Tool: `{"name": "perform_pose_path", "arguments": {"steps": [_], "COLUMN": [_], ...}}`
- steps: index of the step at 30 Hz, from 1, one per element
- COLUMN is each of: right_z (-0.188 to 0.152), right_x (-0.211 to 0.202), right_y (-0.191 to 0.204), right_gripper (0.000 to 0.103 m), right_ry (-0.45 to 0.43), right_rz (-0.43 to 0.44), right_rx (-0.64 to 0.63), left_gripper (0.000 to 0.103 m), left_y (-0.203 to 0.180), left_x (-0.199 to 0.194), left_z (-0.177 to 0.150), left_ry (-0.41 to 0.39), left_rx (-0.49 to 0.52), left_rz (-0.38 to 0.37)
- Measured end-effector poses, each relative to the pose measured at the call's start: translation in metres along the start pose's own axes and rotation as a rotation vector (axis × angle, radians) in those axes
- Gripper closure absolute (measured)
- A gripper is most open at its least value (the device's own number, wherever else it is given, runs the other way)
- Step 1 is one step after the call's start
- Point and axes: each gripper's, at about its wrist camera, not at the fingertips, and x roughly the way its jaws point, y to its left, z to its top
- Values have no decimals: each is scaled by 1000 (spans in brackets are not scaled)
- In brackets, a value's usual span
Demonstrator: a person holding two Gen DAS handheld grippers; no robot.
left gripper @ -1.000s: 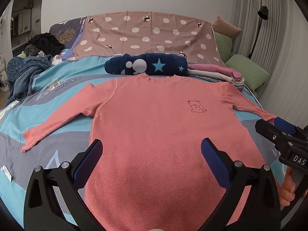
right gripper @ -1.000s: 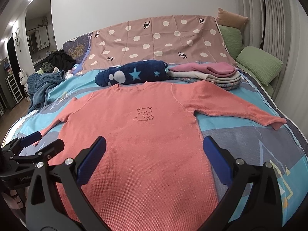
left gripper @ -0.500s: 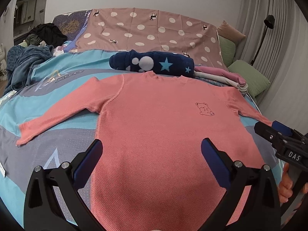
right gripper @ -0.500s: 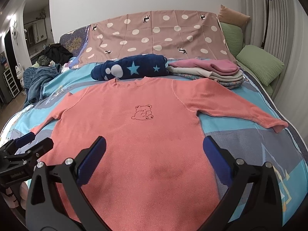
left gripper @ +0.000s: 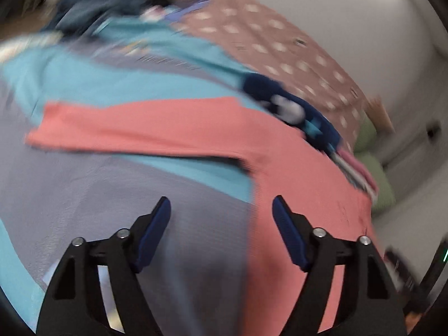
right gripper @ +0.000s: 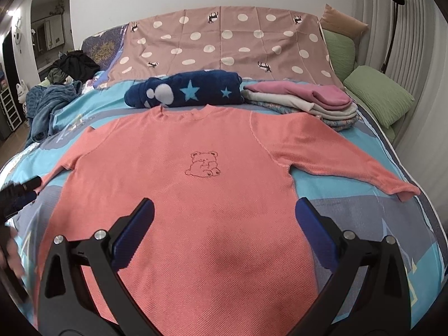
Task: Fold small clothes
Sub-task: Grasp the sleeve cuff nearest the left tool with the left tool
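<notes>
Two grippers angled down over pink shirt [right gripper: 196, 196] | left gripper [left gripper: 221, 218] rolled, jaws closing, empty, beside its sleeve | right gripper [right gripper: 224, 218] wide, empty, above its hem

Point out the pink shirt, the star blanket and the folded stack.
pink shirt [right gripper: 179, 210], right wrist view, chest below the bear.
star blanket [right gripper: 190, 92], right wrist view, on the big star.
folded stack [right gripper: 305, 99], right wrist view, top pink garment.

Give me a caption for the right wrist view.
Open right gripper above a flat coral sweater on the bed.
</notes>
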Motion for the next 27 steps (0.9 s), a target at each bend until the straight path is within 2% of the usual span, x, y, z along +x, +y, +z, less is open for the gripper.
{"name": "perform_pose_path", "arguments": {"steps": [2,5,7,11,12,13,14,15,16,18,21,23,27], "right_z": [-1,-1,-1,3,4,4,5,5,5,5,7,9,14], "right_x": [5,10,13,20,21,22,22,22,22,23,25,26,26], "right_y": [-2,-5,-5,-4,-3,-3,-2,-2,-1,-2,-7,-12,-20], "right_gripper": [2,2,2,2,2,2,2,2,2,2,2,2,2], "right_ry": [12,24,27,36,36,36,34,34,34,33,31,31,18], "right_rz": [-12,-23,-32,-43,-42,-42,-42,-44,-47,-56,-72,-66,-50], "right_rx": [-1,4,4,6,7,7,5,3,-2,-14,-12,6,36], "left_gripper": [36,40,40,40,45,62,72,92,101,101,101,101,101], "left_y": [51,120,150,192,201,210,214,218,217,197,139,75,-50], "left_x": [9,12,15,33,36,38,40,43,43,34,16,9,6], "left_z": [16,33,44,67,71,76,79,83,86,98,115,128,124], "left_ry": [20,-22,-50,-72,-92,-119,-127,-125,-123,-155,-189,-189,-153], "left_rx": [-185,-422,-510,-607,-624,-645,-662,-678,-686,-621,-421,-256,58], "left_rz": [-10,-40,2,88,77,60,36,2,-17,-11,-35,-100,-203]}}
